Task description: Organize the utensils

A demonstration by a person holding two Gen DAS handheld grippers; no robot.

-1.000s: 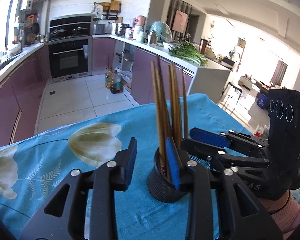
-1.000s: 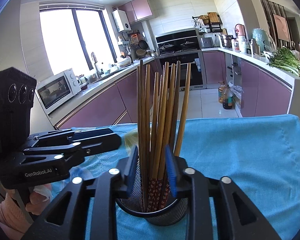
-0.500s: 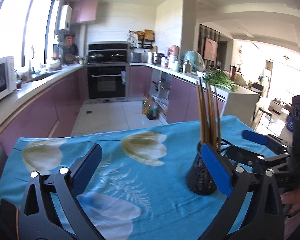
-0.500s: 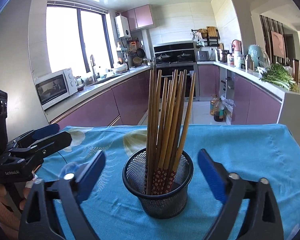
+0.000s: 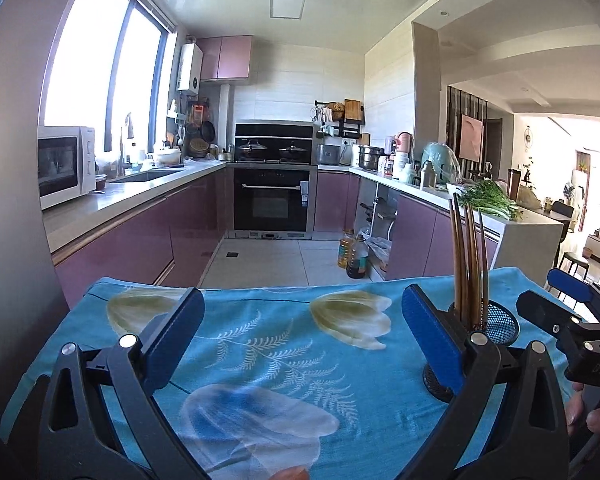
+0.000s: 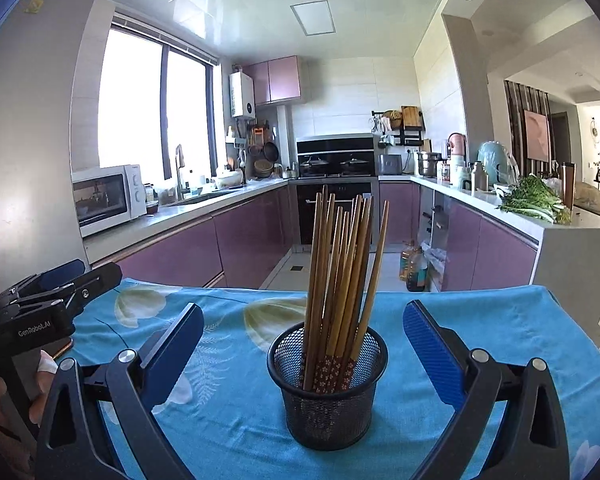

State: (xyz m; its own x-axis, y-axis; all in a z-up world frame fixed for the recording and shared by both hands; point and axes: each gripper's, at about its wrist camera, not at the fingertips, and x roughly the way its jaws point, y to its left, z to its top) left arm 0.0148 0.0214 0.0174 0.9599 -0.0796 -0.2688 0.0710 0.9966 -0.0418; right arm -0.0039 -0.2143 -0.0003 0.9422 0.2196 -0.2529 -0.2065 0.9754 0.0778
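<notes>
A black mesh holder point(image 6: 327, 384) stands upright on the blue flowered tablecloth point(image 6: 480, 320) with several wooden chopsticks point(image 6: 340, 276) in it. My right gripper point(image 6: 300, 344) is open, its jaws wide apart on either side of the holder and a little short of it. In the left wrist view the holder point(image 5: 496, 328) and chopsticks point(image 5: 468, 256) show behind the right finger. My left gripper point(image 5: 300, 332) is open and empty over the cloth, left of the holder.
The table's far edge drops to a tiled kitchen floor point(image 5: 268, 256). Purple cabinets point(image 6: 188, 252), an oven point(image 5: 272, 196) and a microwave point(image 6: 108, 196) line the room. Greens point(image 6: 532, 200) lie on the right counter. Oil bottles point(image 5: 356, 256) stand on the floor.
Both grippers have opened wide and drawn back from the holder. The right one let go of the chopsticks. The left one moved left, away from the holder.
</notes>
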